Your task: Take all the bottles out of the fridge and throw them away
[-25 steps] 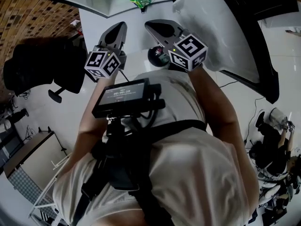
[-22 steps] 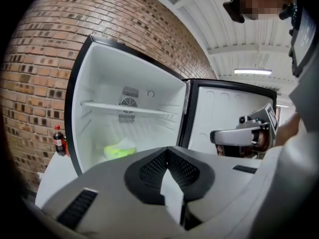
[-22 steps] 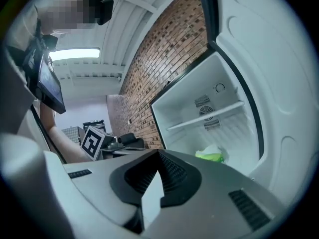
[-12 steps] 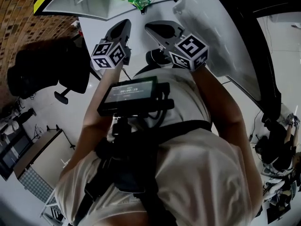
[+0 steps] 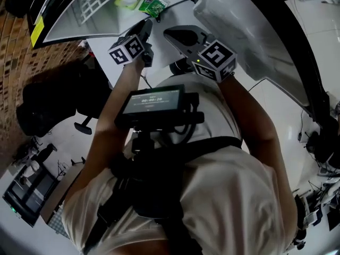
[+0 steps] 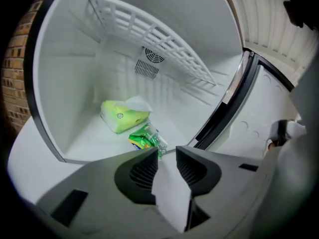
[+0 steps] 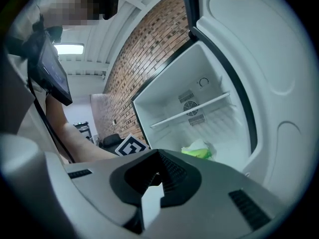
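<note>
Opening left tool (image 6: 167,151), empty, green packet (image 6: 145,138) just beyond, inside fridge (image 6: 65,83)

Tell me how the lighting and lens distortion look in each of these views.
Head view: heavy fisheye, black corners, the person's shirt dim beside the bright fridge. Left gripper view: even white light, the shelf bowed into a curve. Right gripper view: the ceiling lamp blows out, the brick wall bends.
</note>
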The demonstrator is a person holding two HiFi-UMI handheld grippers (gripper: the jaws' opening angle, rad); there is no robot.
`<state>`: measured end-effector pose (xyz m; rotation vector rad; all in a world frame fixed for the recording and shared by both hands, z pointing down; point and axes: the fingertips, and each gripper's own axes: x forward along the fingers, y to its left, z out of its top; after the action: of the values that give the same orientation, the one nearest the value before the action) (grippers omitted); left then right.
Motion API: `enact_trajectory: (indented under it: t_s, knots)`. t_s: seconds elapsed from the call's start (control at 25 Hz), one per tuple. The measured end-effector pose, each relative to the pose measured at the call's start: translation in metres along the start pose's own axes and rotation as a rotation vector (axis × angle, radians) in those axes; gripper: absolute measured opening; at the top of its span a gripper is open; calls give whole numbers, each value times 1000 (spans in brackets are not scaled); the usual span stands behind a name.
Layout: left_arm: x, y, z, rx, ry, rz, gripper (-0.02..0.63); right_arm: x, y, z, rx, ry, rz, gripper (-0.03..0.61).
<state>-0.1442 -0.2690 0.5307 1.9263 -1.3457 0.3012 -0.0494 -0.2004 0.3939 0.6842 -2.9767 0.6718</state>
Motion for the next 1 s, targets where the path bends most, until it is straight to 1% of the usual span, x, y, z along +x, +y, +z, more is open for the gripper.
enact_trajectory:
  t_s: [0.2, 0.28, 0.32, 0.44, 0.6, 0.64, 0.68, 0.72, 0.84, 1.0]
  knots:
    - [35, 9, -1, -112, 61, -17, 123, -8, -18, -2, 31, -21, -87, 0]
    - [45, 14, -4, -158, 88, -8, 160, -13, -21, -2, 40, -26, -112, 0]
    - [49, 16, -5, -177, 98, -3, 160, -16, -22, -2, 43, -27, -124, 0]
    - [59, 19, -5, -206, 110, 5, 160, -21, -24, -3, 47, -30, -156, 0]
    - [67, 23, -2, -201, 122, 23, 161, -23, -25, -3, 47, -32, -180, 0]
    - [67, 24, -1, -189, 123, 31, 99, -24, -25, -4, 46, -26, -184, 0]
    - [66, 25, 0, -175, 121, 39, 51, -24, -25, -4, 45, -22, -187, 0]
    - [64, 25, 2, -163, 118, 43, 31, -25, -26, -5, 45, -20, -189, 0]
    - [56, 21, 7, -151, 93, 31, 25, -24, -27, -3, 51, -31, -185, 0]
    - [38, 13, 14, -143, 56, -2, 25, -18, -26, 1, 38, -38, -149, 0]
